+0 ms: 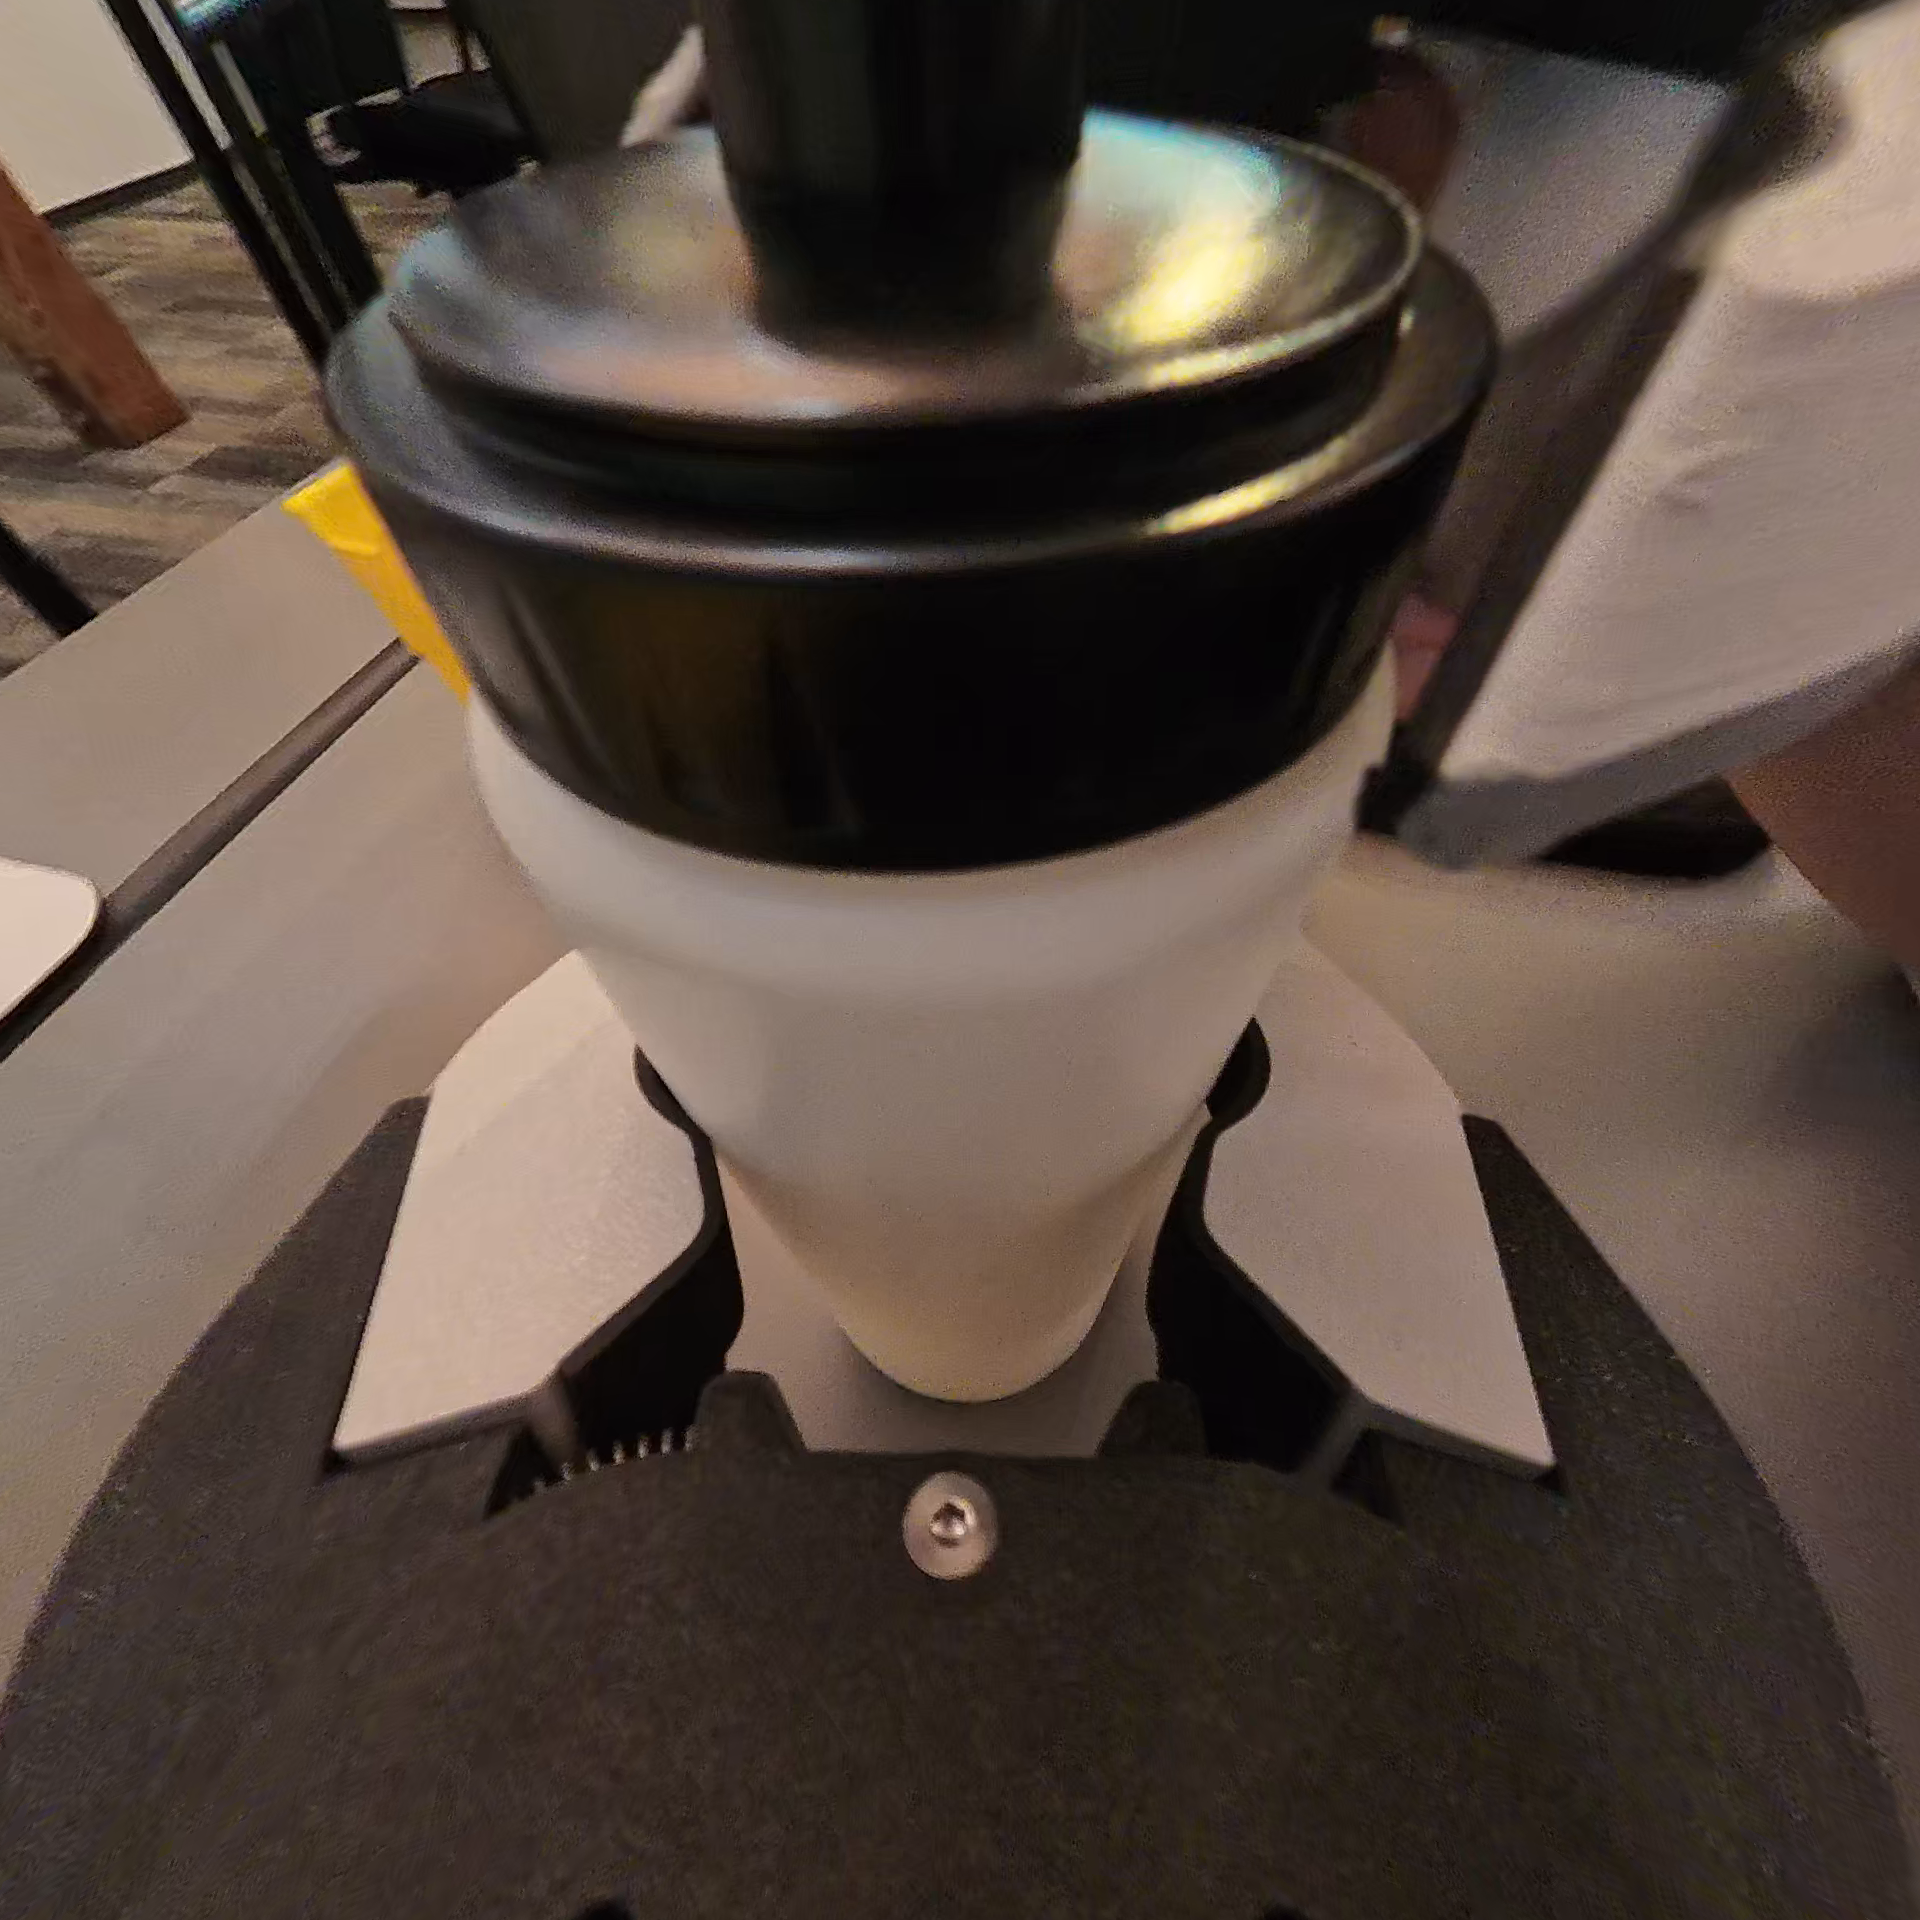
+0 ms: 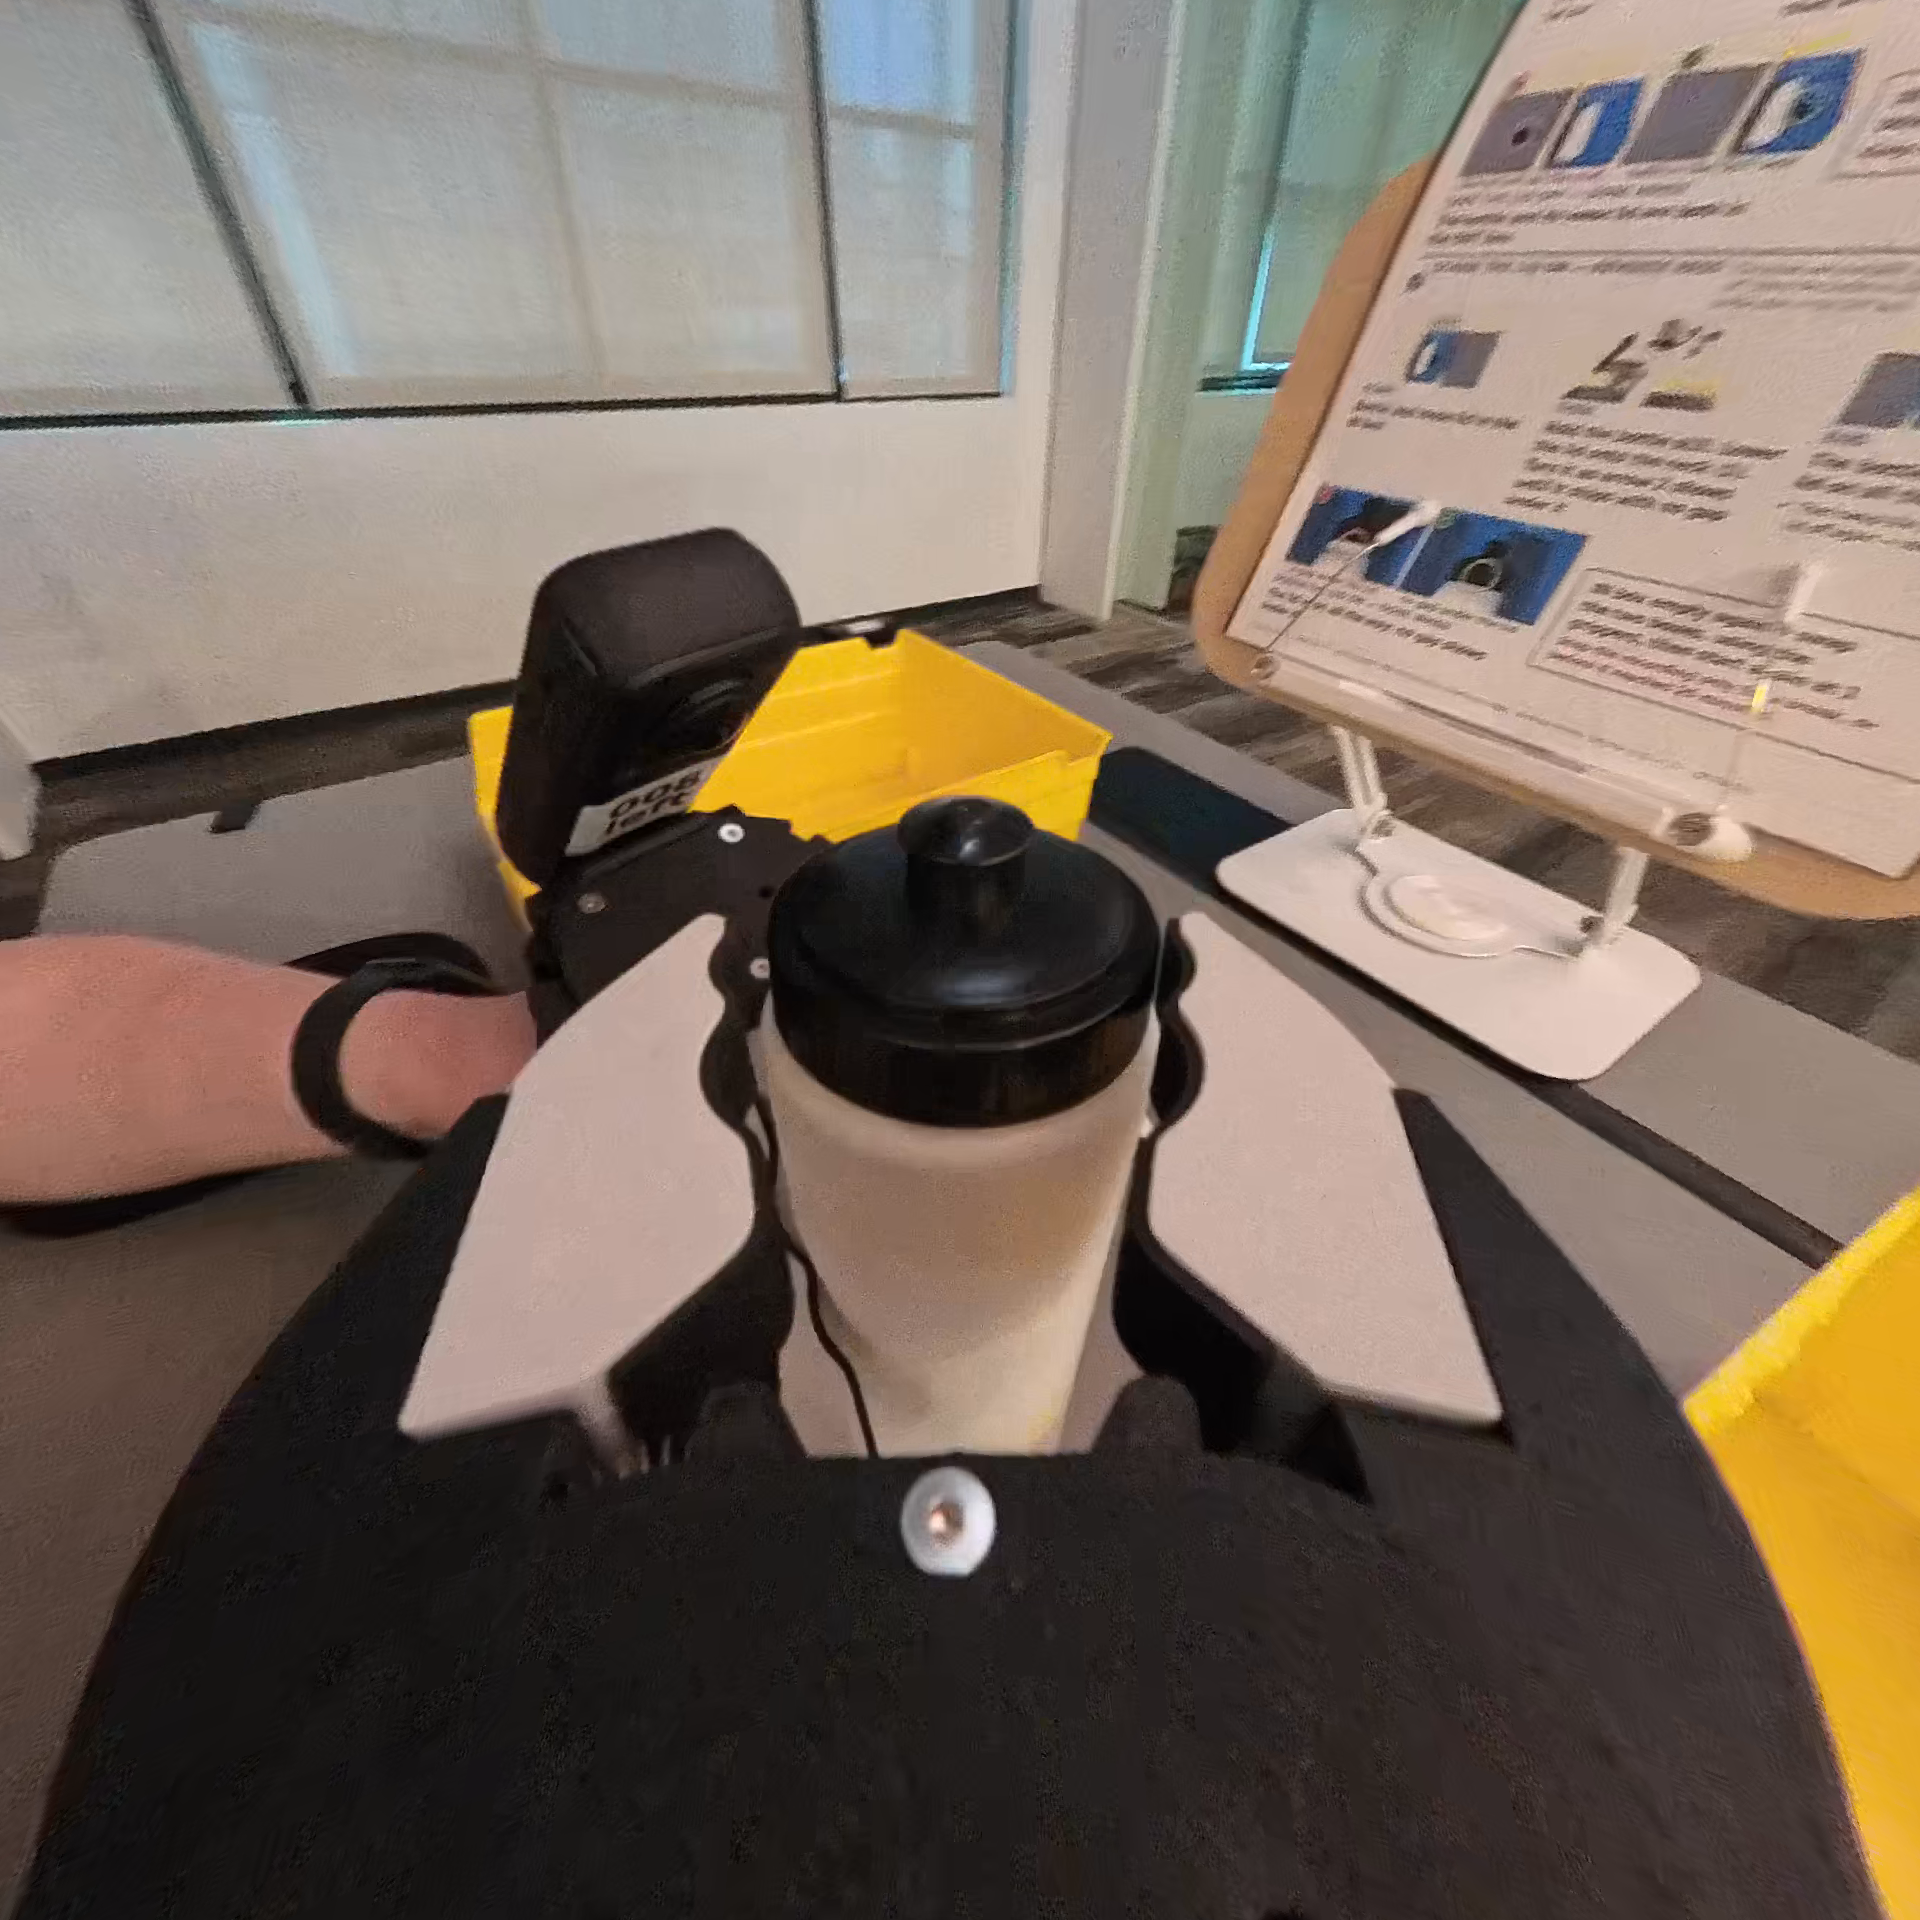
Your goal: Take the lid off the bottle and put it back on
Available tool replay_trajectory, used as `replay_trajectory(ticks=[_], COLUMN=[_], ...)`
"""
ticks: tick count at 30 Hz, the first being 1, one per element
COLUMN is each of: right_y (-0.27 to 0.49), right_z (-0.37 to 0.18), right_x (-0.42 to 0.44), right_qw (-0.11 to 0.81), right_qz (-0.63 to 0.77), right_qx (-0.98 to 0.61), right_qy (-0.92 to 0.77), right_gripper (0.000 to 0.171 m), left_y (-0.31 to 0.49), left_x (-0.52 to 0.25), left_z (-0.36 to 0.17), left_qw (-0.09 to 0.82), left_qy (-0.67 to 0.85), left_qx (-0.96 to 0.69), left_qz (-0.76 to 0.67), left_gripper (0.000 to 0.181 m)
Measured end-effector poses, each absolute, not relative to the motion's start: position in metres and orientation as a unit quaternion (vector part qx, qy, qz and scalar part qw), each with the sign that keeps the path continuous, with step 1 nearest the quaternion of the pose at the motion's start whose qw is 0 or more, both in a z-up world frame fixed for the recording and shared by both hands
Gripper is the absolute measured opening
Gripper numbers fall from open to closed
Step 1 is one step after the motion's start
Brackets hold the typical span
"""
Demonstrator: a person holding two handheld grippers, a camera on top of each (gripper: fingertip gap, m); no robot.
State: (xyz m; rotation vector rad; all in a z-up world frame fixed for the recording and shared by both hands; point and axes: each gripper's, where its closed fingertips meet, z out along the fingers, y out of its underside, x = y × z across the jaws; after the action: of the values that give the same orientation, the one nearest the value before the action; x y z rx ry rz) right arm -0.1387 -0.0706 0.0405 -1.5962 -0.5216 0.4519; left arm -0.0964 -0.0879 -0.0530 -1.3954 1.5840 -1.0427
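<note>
One white bottle point(image 2: 940, 1236) with one black lid point(image 2: 961, 971) on top stands on the grey tabletop point(image 2: 1704, 1101). The left gripper point(image 1: 951, 1174) jaws pinch its body. The right gripper point(image 2: 951, 1023) jaws sit beside the lid; I cannot tell if they squeeze. Two yellow bins point(image 2: 914, 727) sit near the edges. One page point(image 2: 1621, 416) with writing sits on a stand.

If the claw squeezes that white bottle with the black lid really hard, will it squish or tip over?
The tall white plastic bottle looks soft-walled, so a hard squeeze would probably dent it rather than crack it. It is narrow and tall under a wide black screw lid, so a sideways push could tip it. Its smooth, round sides might also slip or turn in the right claw.
</note>
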Motion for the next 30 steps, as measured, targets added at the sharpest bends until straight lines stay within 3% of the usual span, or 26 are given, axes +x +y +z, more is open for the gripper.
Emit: replay_trajectory(ticks=[4,6,7,16,30], right_y=[-0.078,-0.082,-0.083,-0.078,-0.078], right_z=[0.036,0.036,0.035,0.036,0.035], right_x=[-0.14,-0.145,-0.148,-0.14,-0.135], right_qw=[0.595,0.582,0.58,0.6,0.603], right_qz=[0.235,0.249,0.254,0.243,0.206], right_qx=[-0.713,-0.712,-0.71,-0.714,-0.732], right_qy=[-0.286,-0.303,-0.308,-0.267,-0.242], right_gripper=[0.075,0.075,0.075,0.075,0.074], left_y=[-0.098,-0.1,-0.103,-0.099,-0.097], left_x=[-0.095,-0.092,-0.091,-0.089,-0.088], left_z=[-0.05,-0.044,-0.042,-0.045,-0.046], left_qw=[0.385,0.4,0.399,0.391,0.391], left_qy=[0.634,0.617,0.612,0.59,0.588], left_qx=[-0.516,-0.507,-0.502,-0.541,-0.553], left_qz=[-0.427,-0.45,-0.463,-0.454,-0.442], left_gripper=[0.1,0.119,0.12,0.101,0.101])
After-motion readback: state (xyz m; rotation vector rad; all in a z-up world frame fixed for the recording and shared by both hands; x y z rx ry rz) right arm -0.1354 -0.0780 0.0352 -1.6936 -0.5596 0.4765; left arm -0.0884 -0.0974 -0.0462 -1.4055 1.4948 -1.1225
